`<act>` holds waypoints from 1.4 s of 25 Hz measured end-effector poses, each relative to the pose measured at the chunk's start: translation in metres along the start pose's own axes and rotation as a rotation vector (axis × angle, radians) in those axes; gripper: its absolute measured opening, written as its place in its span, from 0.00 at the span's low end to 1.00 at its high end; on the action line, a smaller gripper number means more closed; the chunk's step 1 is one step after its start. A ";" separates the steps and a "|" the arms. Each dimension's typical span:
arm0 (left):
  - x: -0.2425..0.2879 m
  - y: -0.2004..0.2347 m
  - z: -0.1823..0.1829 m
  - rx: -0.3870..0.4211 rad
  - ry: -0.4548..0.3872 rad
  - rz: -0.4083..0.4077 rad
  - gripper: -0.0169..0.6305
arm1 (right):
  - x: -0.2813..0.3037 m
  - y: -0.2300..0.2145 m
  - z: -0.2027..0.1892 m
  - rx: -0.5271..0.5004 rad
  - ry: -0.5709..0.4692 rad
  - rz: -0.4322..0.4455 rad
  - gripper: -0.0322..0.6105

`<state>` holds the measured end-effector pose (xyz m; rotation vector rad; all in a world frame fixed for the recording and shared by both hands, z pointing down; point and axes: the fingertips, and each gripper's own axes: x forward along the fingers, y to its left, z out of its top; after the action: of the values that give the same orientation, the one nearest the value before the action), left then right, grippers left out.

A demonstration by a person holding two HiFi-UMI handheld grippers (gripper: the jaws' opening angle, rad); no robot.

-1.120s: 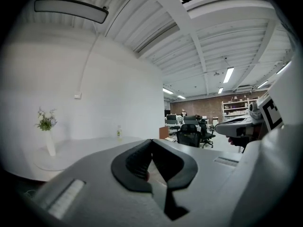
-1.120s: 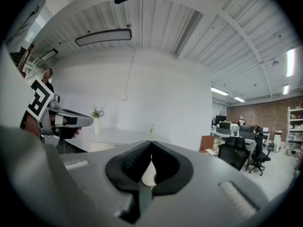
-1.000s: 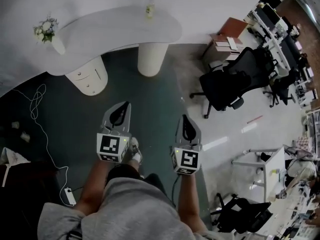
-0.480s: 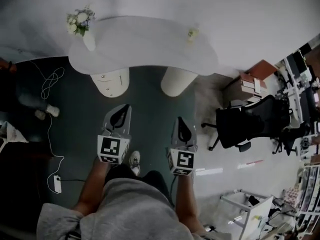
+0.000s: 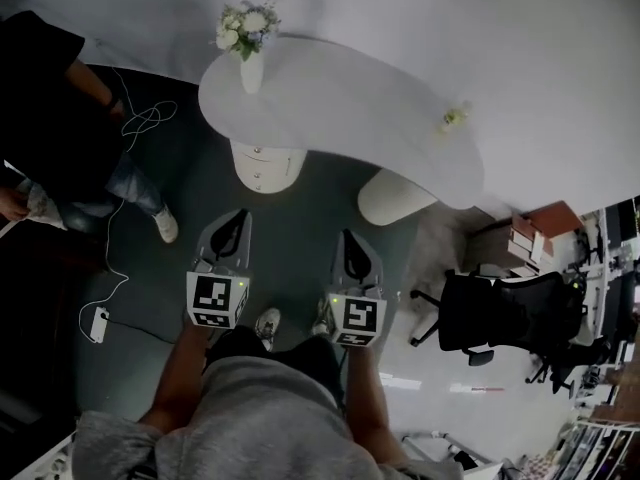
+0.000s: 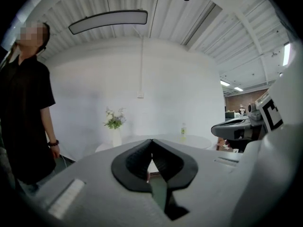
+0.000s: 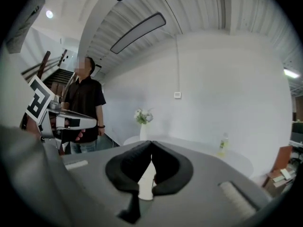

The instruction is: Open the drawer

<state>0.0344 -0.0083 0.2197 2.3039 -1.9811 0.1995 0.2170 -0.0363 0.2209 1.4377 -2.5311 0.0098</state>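
**Head view.** The landmark is the curved white table (image 5: 350,98). The drawer unit (image 5: 266,166) stands under the table's end that carries the vase (image 5: 246,38). A plain round leg (image 5: 395,196) supports the table toward the bottle (image 5: 453,118) end. Both tools are on the near side of the table, well apart from the unit. The left gripper (image 5: 238,222) points roughly at the unit; the right gripper (image 5: 347,238) points between the unit and the round leg. A bystander (image 5: 60,118) stands off the table's vase end.

Step in hand, as judged: approach, with no contact made. To do it well, lower one tool to the drawer front beneath the tabletop, spread its jaws before arrival, square them to the small pull, close fully, then draw straight back from the table without twisting.

**Left gripper view.** The left gripper (image 6: 151,143) has its pads pressed together at the tips and holds nothing. The vase (image 6: 115,126) and bottle (image 6: 182,129) show on the table beyond; the tool body hides most of the unit.

**Right gripper view.** The right gripper (image 7: 151,144) is likewise pressed together, empty and touching nothing. Only a pale sliver below the table shows through the pad gap.
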 end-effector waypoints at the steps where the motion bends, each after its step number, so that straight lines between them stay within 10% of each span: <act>1: -0.001 0.009 -0.001 -0.004 0.002 0.026 0.04 | 0.009 0.007 0.002 -0.003 -0.002 0.025 0.06; 17: 0.023 0.109 -0.052 -0.117 0.087 0.381 0.04 | 0.162 0.072 -0.033 -0.036 0.076 0.383 0.06; 35: 0.079 0.189 -0.256 -0.204 0.199 0.572 0.04 | 0.325 0.138 -0.232 -0.097 0.246 0.563 0.06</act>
<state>-0.1501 -0.0735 0.4831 1.4899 -2.3663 0.2403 -0.0150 -0.2125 0.5270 0.6077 -2.5889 0.1457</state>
